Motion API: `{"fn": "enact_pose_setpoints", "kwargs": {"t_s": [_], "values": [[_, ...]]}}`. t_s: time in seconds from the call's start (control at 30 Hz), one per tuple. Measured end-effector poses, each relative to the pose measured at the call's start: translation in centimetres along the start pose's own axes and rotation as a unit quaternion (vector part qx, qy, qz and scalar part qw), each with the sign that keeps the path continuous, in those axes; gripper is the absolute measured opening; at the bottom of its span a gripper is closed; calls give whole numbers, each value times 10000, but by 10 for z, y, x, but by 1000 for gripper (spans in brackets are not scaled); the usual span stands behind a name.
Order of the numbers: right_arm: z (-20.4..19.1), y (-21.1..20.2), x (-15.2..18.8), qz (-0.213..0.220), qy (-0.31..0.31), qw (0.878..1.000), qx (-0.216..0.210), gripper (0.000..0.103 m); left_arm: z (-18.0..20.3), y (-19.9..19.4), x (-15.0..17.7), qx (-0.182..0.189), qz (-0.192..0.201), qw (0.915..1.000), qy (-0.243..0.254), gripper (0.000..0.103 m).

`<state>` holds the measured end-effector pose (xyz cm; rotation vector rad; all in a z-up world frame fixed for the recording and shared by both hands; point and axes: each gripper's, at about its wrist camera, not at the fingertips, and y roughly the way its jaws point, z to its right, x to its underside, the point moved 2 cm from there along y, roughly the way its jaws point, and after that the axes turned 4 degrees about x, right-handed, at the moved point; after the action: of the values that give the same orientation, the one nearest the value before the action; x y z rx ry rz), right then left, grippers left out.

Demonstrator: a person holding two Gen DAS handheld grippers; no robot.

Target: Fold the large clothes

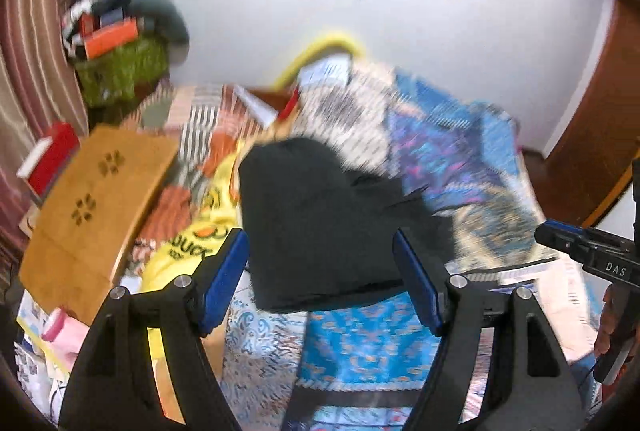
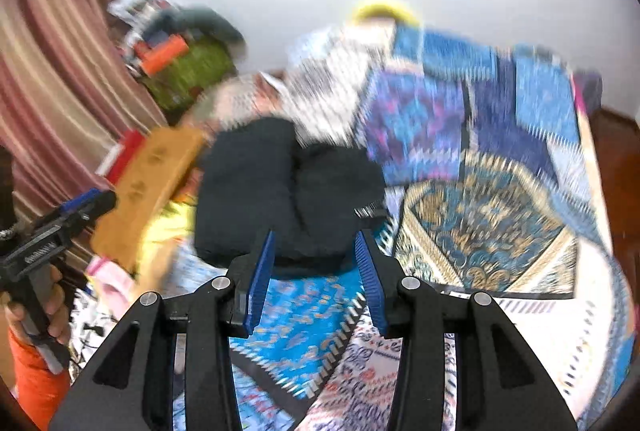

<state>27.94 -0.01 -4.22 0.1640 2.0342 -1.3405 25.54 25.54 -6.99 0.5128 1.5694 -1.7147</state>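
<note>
Left wrist view: your left gripper [image 1: 322, 271] gapes wide, empty, above the folded black garment [image 1: 320, 223]; your right gripper [image 2: 316, 271] stands half-open, empty, over the patterned bedspread [image 2: 480, 215].

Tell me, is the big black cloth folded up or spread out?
Folded: the black cloth garment lies as a thick, compact bundle with doubled-over layers on the patterned bedspread.

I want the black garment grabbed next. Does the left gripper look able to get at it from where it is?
Probably yes. The left gripper is open, and the black garment lies on top of the patterned bedspread straight ahead of its fingers with nothing between them; the yellow cloth sits off to one side.
</note>
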Motion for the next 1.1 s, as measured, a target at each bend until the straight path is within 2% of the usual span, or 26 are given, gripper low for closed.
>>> {"fn": "enact_pose_setpoints", "kwargs": {"t_s": [0.13, 0.27, 0.37, 0.43, 0.5, 0.57, 0.63, 0.7, 0.77, 0.83, 0.9, 1.1], "values": [[-27, -79, 5, 909, -333, 9952, -142, 38, 30, -74, -2, -74, 777, 9965, 308, 73], [-49, -140, 18, 1646, -502, 9843, -392, 39, 59, -146, 12, -145, 1514, 9869, 536, 73], [-61, -175, 32, 2071, -564, 9753, -518, 47, 78, -187, 29, -108, 1896, 9794, 688, 73], [-69, -196, 44, 2294, -639, 9691, -640, 57, 92, -215, 45, -68, 2173, 9730, 780, 74], [-74, -211, 55, 2487, -666, 9637, -712, 57, 102, -236, 60, -63, 2376, 9680, 805, 74], [-77, -225, 67, 2667, -698, 9590, -658, 60, 110, -250, 71, -90, 2529, 9640, 819, 74], [-80, -234, 78, 2819, -702, 9554, -524, 70, 118, -265, 82, -204, 2722, 9582, 855, 79], [-82, -239, 86, 2992, -717, 9506, -406, 79, 125, -278, 94, -336, 2942, 9513, 860, 90], [-87, -247, 96, 3202, -758, 9441, -196, 86, 130, -286, 102, -385, 3078, 9468, 863, 93], [-91, -251, 100, 3349, -798, 9389, 33, 97, 132, -288, 107, -427, 3099, 9464, 800, 98], [-93, -253, 102, 3438, -794, 9356, 126, 103, 132, -290, 110, -432, 3120, 9465, 702, 102], [-92, -250, 101, 3428, -782, 9354, 370, 103, 133, -292, 118, -408, 3052, 9494, 613, 102]]}}
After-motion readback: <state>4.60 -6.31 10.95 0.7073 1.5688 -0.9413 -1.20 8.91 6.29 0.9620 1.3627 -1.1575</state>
